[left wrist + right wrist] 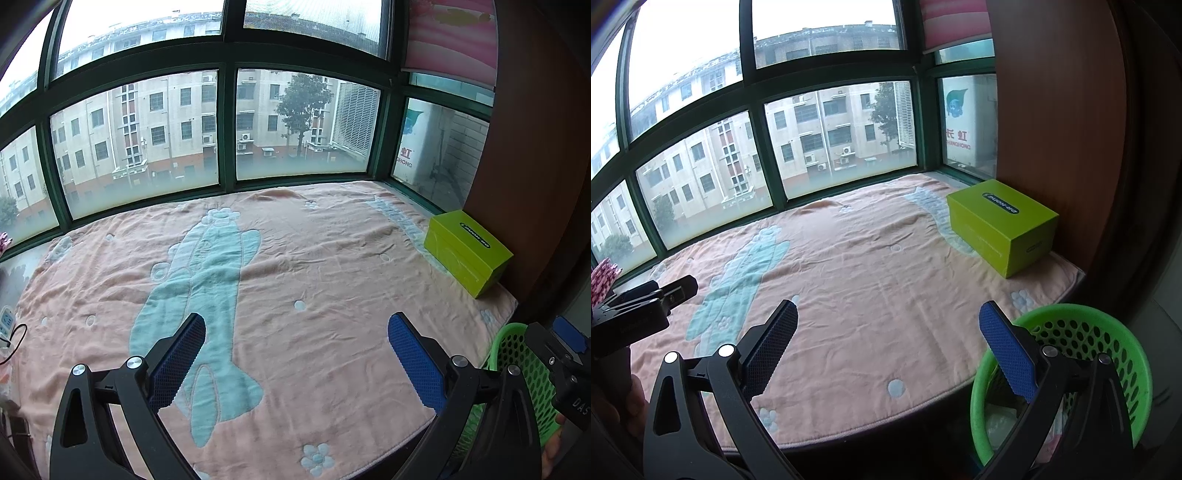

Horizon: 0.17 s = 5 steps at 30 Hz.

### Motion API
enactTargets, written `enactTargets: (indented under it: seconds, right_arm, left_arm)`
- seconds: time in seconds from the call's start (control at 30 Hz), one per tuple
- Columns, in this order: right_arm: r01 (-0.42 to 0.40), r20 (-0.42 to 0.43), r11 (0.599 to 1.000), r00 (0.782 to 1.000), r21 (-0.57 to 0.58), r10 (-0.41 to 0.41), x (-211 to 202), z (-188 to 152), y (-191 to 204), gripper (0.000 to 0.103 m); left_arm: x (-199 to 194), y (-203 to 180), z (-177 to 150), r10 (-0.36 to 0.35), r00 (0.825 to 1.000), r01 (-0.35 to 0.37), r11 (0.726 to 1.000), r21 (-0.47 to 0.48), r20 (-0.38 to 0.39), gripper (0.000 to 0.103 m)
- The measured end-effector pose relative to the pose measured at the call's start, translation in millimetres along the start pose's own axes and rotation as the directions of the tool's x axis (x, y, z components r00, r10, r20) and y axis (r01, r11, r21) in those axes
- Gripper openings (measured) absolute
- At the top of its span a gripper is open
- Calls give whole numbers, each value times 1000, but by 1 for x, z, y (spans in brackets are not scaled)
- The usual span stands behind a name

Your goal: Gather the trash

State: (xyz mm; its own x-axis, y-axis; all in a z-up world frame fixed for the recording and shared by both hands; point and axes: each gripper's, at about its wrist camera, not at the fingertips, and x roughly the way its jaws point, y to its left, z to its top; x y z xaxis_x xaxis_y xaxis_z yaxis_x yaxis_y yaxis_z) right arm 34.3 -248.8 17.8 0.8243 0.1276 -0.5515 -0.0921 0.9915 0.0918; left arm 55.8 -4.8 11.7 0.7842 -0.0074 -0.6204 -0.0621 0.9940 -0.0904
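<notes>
Both hand-held grippers are hovering with jaws spread apart and empty: the left hand-held gripper (295,354) over the pink blanket (314,266), the right hand-held gripper (886,350) beside the green basket (1123,343). Pale crumpled trash (1001,421) is lying inside the basket; it is looking light and soft, so pinching a raised fold should work. A green box (1001,221) is sitting by the wall.

The blanket (295,266) was pink with a pale blue picture and little flowers. The box (1001,225) and holey basket (1115,332) were green.
</notes>
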Motion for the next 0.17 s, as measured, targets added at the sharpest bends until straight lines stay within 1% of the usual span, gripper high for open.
enactTargets:
  seconds: [0.17]
  right_arm:
    - [-7,-3,1000,1000,-6,7,2,-2,4,98]
  left_arm:
    - [0,3,0,3,1000,-3,1000,-9,-4,96]
